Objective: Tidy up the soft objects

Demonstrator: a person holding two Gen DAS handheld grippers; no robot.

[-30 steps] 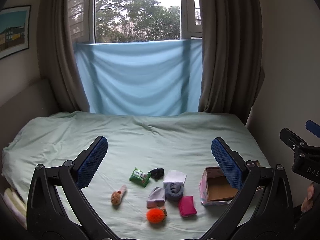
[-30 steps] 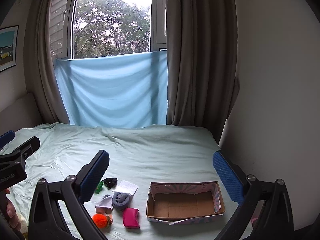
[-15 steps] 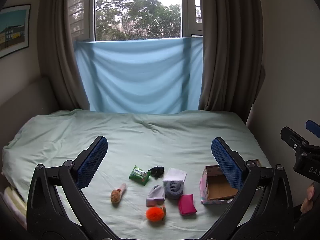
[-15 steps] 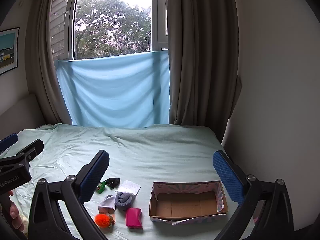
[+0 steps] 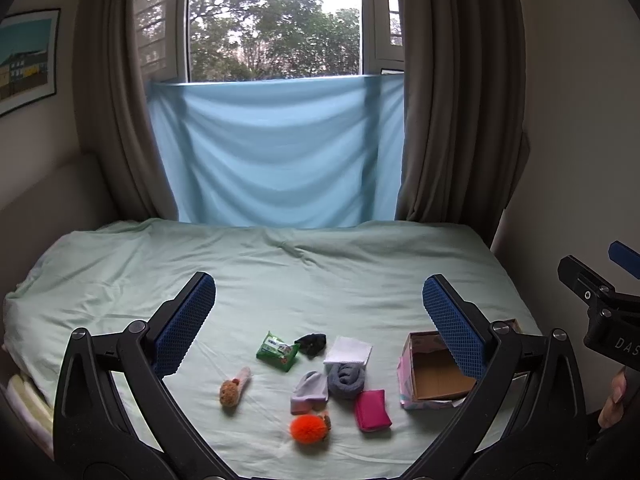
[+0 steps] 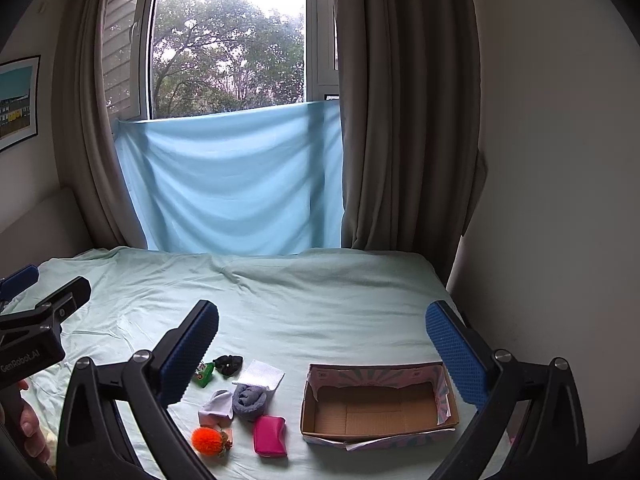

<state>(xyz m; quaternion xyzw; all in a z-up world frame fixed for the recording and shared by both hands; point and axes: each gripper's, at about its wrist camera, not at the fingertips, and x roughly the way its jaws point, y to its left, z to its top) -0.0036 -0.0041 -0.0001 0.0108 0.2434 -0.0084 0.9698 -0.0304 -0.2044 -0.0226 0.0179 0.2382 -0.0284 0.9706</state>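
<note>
Grippers both spread wide, left gripper (image 5: 316, 316) and right gripper (image 6: 322, 344) empty. Soft items lower centre — orange pom-pom (image 5: 308, 429), pink pouch (image 6: 270, 435) — cardboard box (image 6: 378, 436) lower right.

Brown curtains (image 6: 404, 120), blue cloth (image 5: 276, 152) across window, framed picture (image 5: 26, 58)

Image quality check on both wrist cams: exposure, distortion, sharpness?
Left wrist view: bright window blows out the sky, dark fisheye vignette in the corners, curtains bow; small soft items such as the orange fuzzy ball stay sharp. Right wrist view: same backlight and bowing; open cardboard box evenly lit, empty.
</note>
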